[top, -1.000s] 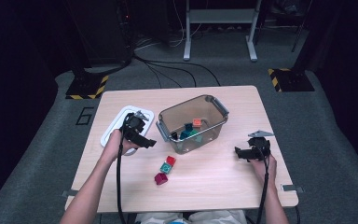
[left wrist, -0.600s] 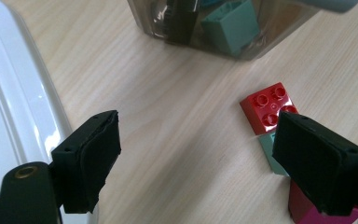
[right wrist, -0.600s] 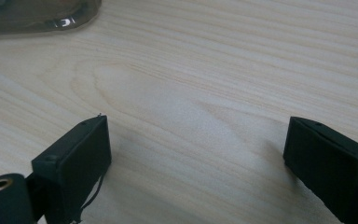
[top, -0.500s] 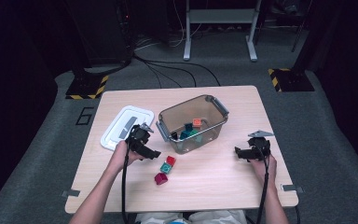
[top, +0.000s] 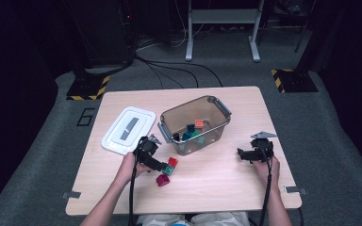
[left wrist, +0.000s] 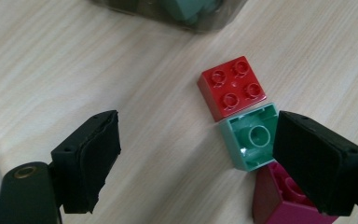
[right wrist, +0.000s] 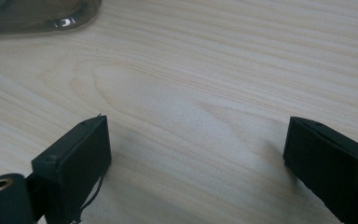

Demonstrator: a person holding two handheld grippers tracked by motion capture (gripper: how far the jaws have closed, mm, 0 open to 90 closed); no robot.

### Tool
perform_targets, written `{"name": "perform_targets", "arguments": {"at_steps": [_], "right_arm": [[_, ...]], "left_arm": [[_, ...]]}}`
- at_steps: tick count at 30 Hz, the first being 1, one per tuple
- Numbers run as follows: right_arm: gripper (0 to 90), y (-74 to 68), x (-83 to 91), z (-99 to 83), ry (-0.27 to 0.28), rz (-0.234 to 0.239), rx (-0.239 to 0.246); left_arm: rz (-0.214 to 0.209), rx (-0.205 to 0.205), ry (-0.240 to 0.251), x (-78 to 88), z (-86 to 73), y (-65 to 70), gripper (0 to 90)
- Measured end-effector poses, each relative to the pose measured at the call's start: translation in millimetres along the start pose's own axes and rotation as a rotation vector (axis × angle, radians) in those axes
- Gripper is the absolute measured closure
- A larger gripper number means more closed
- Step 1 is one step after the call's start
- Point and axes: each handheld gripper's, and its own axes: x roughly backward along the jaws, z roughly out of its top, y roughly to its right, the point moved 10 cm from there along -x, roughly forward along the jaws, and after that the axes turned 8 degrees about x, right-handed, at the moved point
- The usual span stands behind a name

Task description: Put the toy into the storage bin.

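Note:
Three loose bricks lie together on the table in front of the bin: a red one studs up, a green one turned hollow side up, and a magenta one on its side. My left gripper hangs low over them, open; its right-hand jaw overlaps the green and magenta bricks, and bare wood lies between the jaws. In the high view the left gripper sits just left of the red brick, teal-green brick and magenta brick. My right gripper rests open over bare wood.
A clear plastic bin with several bricks inside stands mid-table. Its white lid lies to the left of it. The bin's corner shows in the right gripper view. The table's front edge is close to both hands.
My left gripper has come down and toward the person, from beside the lid and bin to the loose bricks. The right gripper has stayed where it was.

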Motion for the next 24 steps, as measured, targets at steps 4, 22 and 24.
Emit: {"name": "perform_targets", "arguments": {"at_steps": [4, 22, 24], "right_arm": [[6.8, 0.0, 0.0, 0.0, 0.0, 0.0, 0.0], [6.9, 0.0, 0.0, 0.0, 0.0, 0.0, 0.0], [6.9, 0.0, 0.0, 0.0, 0.0, 0.0, -0.001]], "left_arm": [[-0.003, -0.011, -0.007, -4.3, -1.1, 7.7, 14.8], [0.015, -0.03, -0.005, -12.9, -8.6, 24.4, 25.9], [0.015, -0.038, 0.003, -11.0, -7.4, 28.6, 24.7]]}}
